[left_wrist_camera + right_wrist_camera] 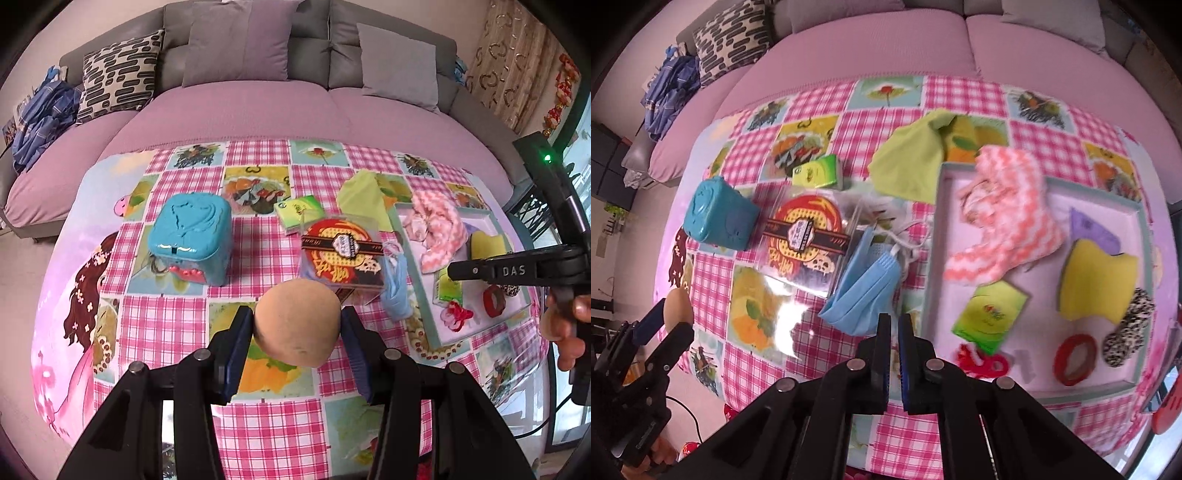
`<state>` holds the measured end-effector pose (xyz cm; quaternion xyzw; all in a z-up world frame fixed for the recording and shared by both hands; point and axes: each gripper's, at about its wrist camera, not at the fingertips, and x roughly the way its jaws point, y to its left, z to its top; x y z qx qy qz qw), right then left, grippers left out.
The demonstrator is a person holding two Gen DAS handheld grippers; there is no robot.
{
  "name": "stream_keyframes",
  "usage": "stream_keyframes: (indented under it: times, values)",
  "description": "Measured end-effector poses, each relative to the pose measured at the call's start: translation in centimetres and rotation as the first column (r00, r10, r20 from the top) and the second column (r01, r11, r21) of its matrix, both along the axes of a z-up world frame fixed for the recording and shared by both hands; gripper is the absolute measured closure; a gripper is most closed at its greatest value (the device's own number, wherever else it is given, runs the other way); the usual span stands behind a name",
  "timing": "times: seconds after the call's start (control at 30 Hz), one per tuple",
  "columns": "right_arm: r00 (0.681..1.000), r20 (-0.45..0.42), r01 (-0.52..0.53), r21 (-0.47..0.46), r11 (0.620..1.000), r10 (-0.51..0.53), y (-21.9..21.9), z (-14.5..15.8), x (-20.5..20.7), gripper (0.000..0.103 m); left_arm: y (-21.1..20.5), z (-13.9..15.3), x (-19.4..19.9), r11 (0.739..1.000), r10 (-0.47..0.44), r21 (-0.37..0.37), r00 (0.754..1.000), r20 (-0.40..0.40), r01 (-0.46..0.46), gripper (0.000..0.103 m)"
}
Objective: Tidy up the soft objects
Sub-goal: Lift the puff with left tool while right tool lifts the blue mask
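Observation:
My left gripper (297,325) is shut on a tan egg-shaped sponge (297,323), held above the checked tablecloth; the same sponge (676,306) shows at the far left of the right wrist view. My right gripper (894,325) is shut with nothing between its fingers, hovering just below a crumpled blue face mask (862,291) that lies beside the tray's left rim (932,251). In the tray lie a pink-and-white knitted cloth (1001,218), a yellow sponge (1093,277), a green tissue pack (991,314), a speckled scrunchie (1126,328) and a red ring (1075,358).
A teal lidded box (192,240) stands at the left of the table. A clear box with a red-and-gold label (341,254) sits mid-table, a second green tissue pack (299,214) and a lime cloth (360,195) behind it. A sofa with cushions (240,44) lies beyond.

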<state>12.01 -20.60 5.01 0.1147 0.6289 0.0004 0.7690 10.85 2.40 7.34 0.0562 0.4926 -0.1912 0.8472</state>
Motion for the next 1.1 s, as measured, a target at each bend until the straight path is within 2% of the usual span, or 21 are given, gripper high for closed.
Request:
stream_keyframes:
  times: [0.2, 0.33, 0.63, 0.73, 0.83, 0.93, 1.1]
  values:
    - [1.0, -0.014, -0.021, 0.015, 1.0, 0.021, 1.6, -1.2, 0.8, 0.097, 0.7, -0.8, 0.4, 1.0, 0.015, 0.004, 1.0, -0.018, -0.015, 0.053]
    - [0.999, -0.023, -0.046, 0.012, 0.999, 0.047, 2.9, -1.7, 1.3, 0.069, 1.2, -1.4, 0.7, 1.0, 0.028, 0.005, 0.999, -0.031, -0.028, 0.053]
    - [0.996, -0.052, -0.07, 0.011, 0.998, 0.07, 4.9, -3.4, 2.1, 0.068, 2.2, -2.4, 1.2, 0.999, 0.049, 0.006, 0.997, -0.055, -0.049, 0.053]
    - [0.995, -0.065, -0.074, -0.006, 0.997, 0.074, 5.4, -4.0, 2.5, 0.055, 2.4, -2.7, 1.4, 0.999, 0.054, 0.006, 0.997, -0.061, -0.054, 0.053]
    - [0.994, -0.077, -0.081, -0.019, 0.997, 0.079, 5.8, -4.6, 2.8, 0.054, 2.6, -3.0, 1.5, 0.998, 0.056, 0.006, 0.996, -0.069, -0.056, 0.053]
    - [0.993, -0.087, -0.078, -0.03, 0.997, 0.075, 6.0, -5.3, 3.0, 0.047, 2.6, -3.3, 1.6, 0.998, 0.055, 0.005, 0.996, -0.075, -0.055, 0.053]
    - [0.992, -0.1, -0.08, -0.054, 0.995, 0.074, 6.2, -6.1, 3.5, 0.047, 2.7, -3.9, 1.9, 0.999, 0.054, 0.007, 0.995, -0.085, -0.054, 0.053]
